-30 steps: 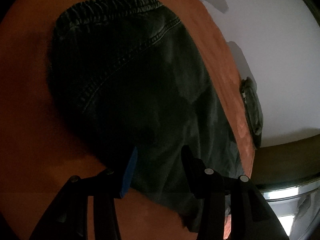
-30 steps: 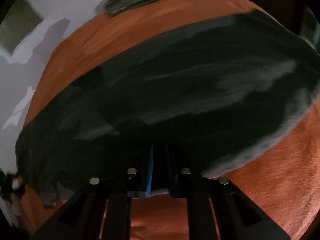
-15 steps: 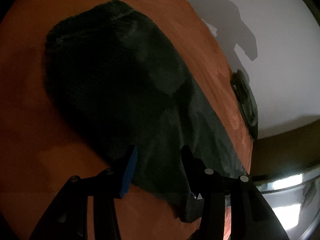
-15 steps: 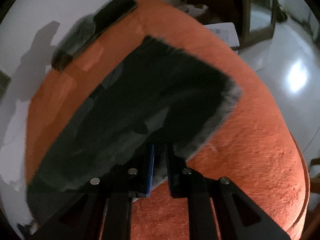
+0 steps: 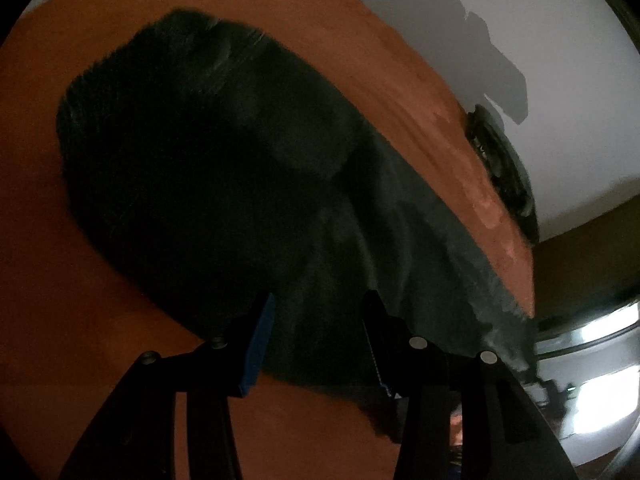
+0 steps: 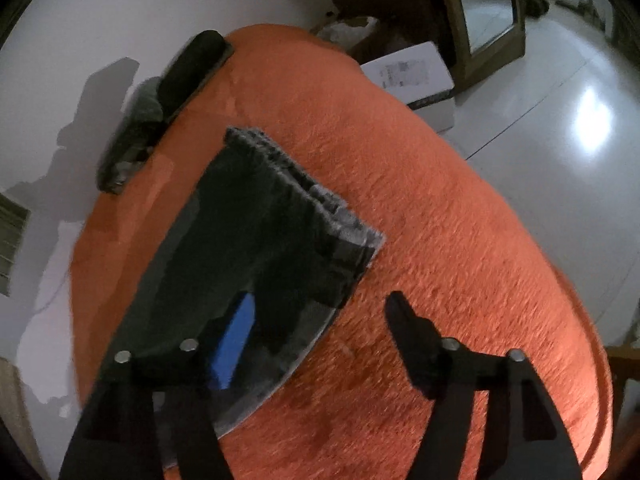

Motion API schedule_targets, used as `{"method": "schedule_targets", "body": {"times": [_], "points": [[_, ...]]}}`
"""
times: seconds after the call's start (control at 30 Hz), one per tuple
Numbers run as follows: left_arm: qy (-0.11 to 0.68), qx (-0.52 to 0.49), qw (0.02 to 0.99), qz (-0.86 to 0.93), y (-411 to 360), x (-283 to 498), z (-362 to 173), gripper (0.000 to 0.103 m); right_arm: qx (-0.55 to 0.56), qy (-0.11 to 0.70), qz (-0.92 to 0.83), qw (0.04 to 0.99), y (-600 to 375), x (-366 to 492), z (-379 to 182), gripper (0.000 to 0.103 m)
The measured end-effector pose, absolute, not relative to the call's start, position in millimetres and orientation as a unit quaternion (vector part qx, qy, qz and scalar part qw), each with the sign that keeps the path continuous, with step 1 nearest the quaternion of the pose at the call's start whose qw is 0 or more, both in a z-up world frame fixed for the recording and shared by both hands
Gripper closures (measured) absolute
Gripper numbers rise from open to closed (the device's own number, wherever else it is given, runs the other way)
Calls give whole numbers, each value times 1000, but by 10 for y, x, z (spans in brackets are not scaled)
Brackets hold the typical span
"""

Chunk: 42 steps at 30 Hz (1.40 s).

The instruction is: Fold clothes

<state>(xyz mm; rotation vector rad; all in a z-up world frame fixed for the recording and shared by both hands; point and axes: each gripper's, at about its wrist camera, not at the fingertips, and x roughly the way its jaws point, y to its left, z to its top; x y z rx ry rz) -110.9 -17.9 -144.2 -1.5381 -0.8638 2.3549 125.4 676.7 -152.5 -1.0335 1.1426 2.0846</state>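
Dark jeans (image 5: 224, 168) lie folded lengthwise on an orange blanket (image 5: 60, 320). In the right wrist view the jeans (image 6: 256, 240) end in frayed grey hems (image 6: 320, 200) stacked on each other. My right gripper (image 6: 320, 304) hovers over the jeans' near corner. Its jaws are opening, and the blue pad (image 6: 236, 336) stands over the cloth without pressing it. My left gripper (image 5: 320, 304) hangs open above the jeans' near edge, nothing pinched between its fingers.
A pile of folded dark clothes (image 6: 168, 92) lies at the blanket's far edge against a white wall, also seen as a dark bundle (image 5: 504, 172). Beyond the orange blanket (image 6: 440, 240) are a white box (image 6: 412, 72), a wood-framed mirror (image 6: 488, 8) and glossy floor (image 6: 560, 120).
My right gripper carried the jeans' leg across, then spread its jaws and let the cloth go. In the left wrist view the waistband is now covered; the left gripper shifted slightly.
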Motion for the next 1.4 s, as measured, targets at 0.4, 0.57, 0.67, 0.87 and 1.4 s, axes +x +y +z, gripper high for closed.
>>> {"method": "schedule_targets", "body": {"times": [0.4,0.57,0.67,0.87,1.4], "points": [[-330,-524,69,782,56,-934,-1544,55,-313,468,773,292,6902,1096,-1739,60],[-331,-531,87,775,214,-853,-1540,55,-323,451,773,307,6887,1041,-1699,81],[-329,-532,92,775,257,-871,-1526,55,-325,446,776,305,6870,1016,-1668,83],[-334,-535,99,770,279,-884,-1553,55,-286,546,743,261,7028,1166,-1890,68],[-345,-536,103,763,192,-881,-1661,55,-255,561,743,262,7114,1206,-1923,83]]}}
